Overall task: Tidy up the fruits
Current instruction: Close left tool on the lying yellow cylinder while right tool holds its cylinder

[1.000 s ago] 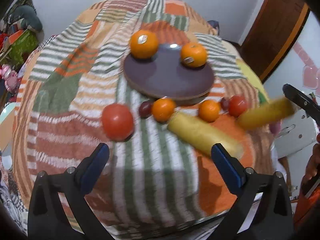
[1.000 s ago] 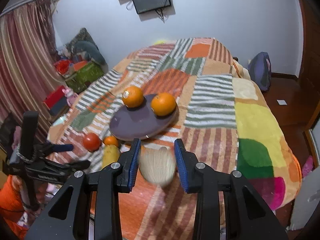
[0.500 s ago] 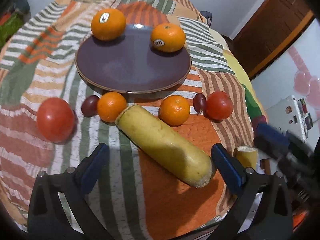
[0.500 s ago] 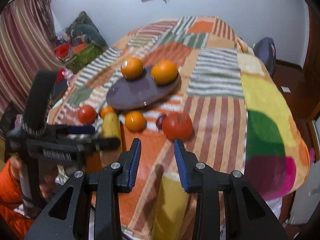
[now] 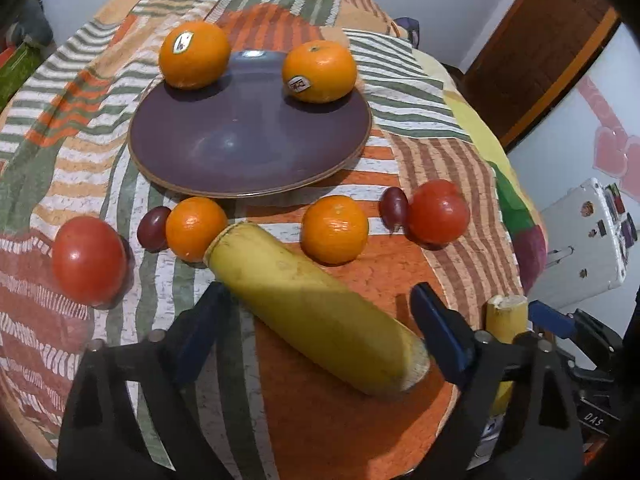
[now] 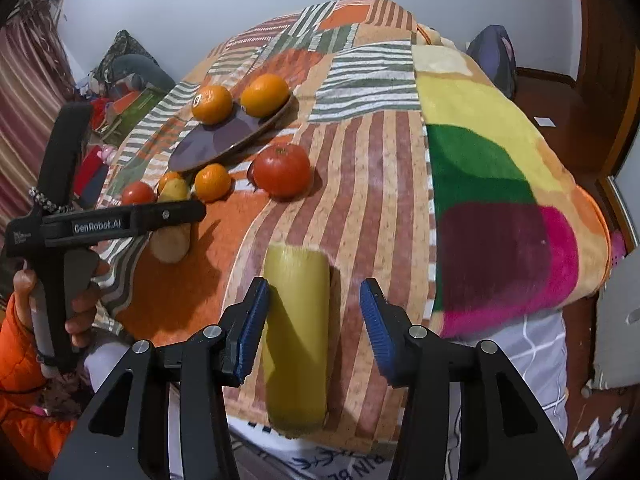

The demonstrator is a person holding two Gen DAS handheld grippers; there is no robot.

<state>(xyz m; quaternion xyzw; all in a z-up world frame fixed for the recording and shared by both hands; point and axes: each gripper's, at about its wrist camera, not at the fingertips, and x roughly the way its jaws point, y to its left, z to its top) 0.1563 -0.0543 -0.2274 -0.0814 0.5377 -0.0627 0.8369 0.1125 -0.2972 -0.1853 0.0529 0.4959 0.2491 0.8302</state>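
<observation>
Now our right gripper (image 6: pixel 312 320) has just been opening and leaves its banana piece (image 6: pixel 296 332) on the blanket (image 6: pixel 400 184), while our left gripper (image 5: pixel 320 320), jaws apart and closing, straddles the long banana (image 5: pixel 312 304).

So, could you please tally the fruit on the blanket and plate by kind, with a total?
Large oranges on the plate: 2
Small oranges: 2
Tomatoes: 2
Dark grapes: 2
Yellow banana pieces: 2
Total: 10
</observation>
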